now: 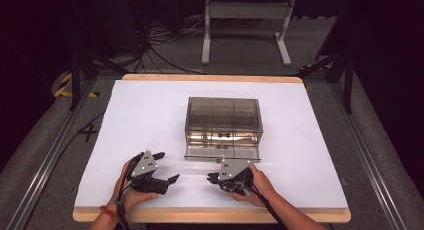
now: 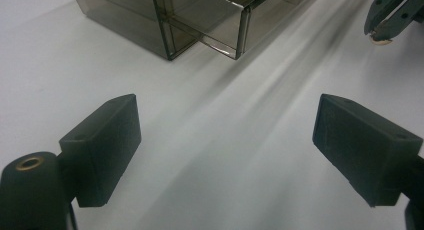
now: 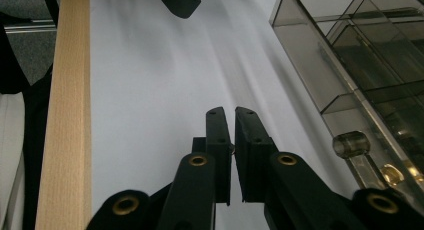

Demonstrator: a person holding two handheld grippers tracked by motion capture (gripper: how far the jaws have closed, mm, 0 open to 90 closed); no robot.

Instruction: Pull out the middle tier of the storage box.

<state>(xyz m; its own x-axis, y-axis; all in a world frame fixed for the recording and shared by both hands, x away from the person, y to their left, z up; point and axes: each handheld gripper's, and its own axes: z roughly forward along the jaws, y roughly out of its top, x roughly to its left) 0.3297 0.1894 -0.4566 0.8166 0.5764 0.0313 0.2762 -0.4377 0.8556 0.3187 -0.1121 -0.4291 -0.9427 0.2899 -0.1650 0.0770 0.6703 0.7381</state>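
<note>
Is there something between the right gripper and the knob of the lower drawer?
Nothing visible. The right gripper, jaws nearly together and empty, lies beside the drawer knob of the smoky plastic drawer box, with bare white table between them.

The drawer box (image 1: 224, 121) is made of smoky, see-through plastic and stands upright in the middle of the white worktop (image 1: 140, 120), its front facing the person. Dividers inside split it into compartments. The bottom drawer (image 1: 222, 152) is pulled out a little, so its front sticks out past the box. A small clear knob (image 3: 351, 143) sits on the drawer front. Some small dark pieces lie inside the box, too small to identify. The drawer front is near both grippers but not touching them.
</note>
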